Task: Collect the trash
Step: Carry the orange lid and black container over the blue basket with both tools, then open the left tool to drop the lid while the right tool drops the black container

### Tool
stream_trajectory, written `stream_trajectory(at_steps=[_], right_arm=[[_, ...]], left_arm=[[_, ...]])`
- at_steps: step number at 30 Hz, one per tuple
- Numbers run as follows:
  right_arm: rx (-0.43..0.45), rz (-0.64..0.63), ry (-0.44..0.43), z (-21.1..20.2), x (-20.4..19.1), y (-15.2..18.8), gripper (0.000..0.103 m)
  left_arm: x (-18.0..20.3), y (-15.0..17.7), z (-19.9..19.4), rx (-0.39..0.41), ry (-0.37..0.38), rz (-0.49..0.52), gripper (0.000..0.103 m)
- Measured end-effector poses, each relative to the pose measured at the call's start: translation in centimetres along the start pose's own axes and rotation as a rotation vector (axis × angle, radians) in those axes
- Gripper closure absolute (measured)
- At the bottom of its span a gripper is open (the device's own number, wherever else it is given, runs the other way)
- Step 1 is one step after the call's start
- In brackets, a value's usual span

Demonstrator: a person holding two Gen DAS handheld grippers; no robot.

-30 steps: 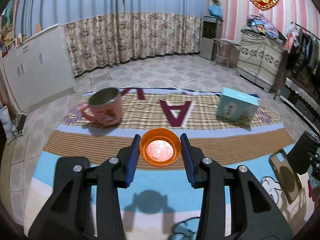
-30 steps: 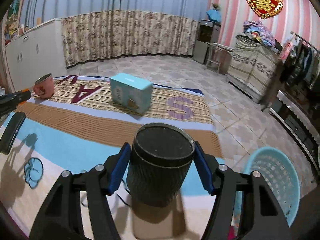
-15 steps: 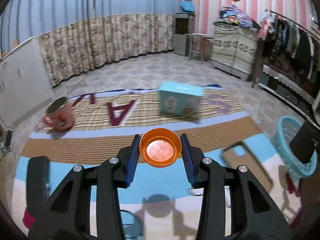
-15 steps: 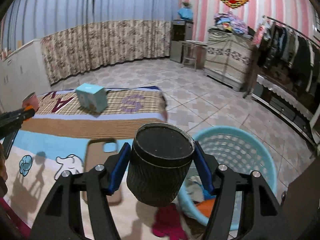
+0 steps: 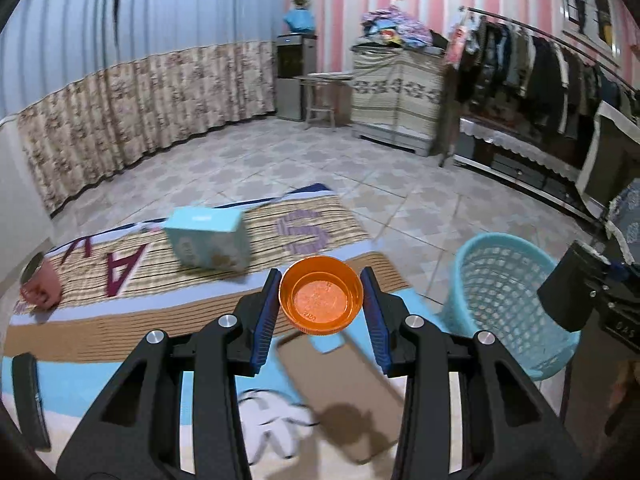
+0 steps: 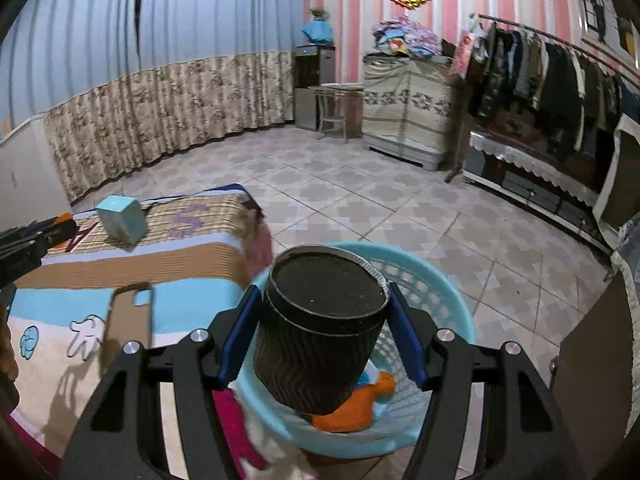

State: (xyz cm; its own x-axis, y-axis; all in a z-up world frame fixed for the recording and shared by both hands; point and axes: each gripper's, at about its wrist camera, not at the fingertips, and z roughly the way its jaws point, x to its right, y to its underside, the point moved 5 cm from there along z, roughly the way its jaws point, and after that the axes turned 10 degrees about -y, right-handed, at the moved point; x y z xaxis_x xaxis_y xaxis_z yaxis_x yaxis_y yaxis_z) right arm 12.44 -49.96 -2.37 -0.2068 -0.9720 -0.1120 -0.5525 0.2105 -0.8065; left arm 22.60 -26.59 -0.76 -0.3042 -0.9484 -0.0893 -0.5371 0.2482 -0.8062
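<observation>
Trash in both hands right now: left hand-held gripper (image 5: 321,307) pinches an orange cap (image 5: 321,295), open side facing the camera, with a phone case (image 5: 344,396) on the mat (image 5: 120,336) just below it. Right hand-held gripper (image 6: 323,330) clamps a black cup (image 6: 318,328) directly over the blue basket (image 6: 444,316), which has orange scraps inside.
</observation>
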Motion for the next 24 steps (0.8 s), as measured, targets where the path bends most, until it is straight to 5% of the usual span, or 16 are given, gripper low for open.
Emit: stream_trajectory(at_steps=[24], right_arm=[[-0.022,0.132,0.061,-0.5,9.8,2.3,0.041]], left_arm=[[20.0,0.9,3.1,-0.038,0.214,0.185,0.064]])
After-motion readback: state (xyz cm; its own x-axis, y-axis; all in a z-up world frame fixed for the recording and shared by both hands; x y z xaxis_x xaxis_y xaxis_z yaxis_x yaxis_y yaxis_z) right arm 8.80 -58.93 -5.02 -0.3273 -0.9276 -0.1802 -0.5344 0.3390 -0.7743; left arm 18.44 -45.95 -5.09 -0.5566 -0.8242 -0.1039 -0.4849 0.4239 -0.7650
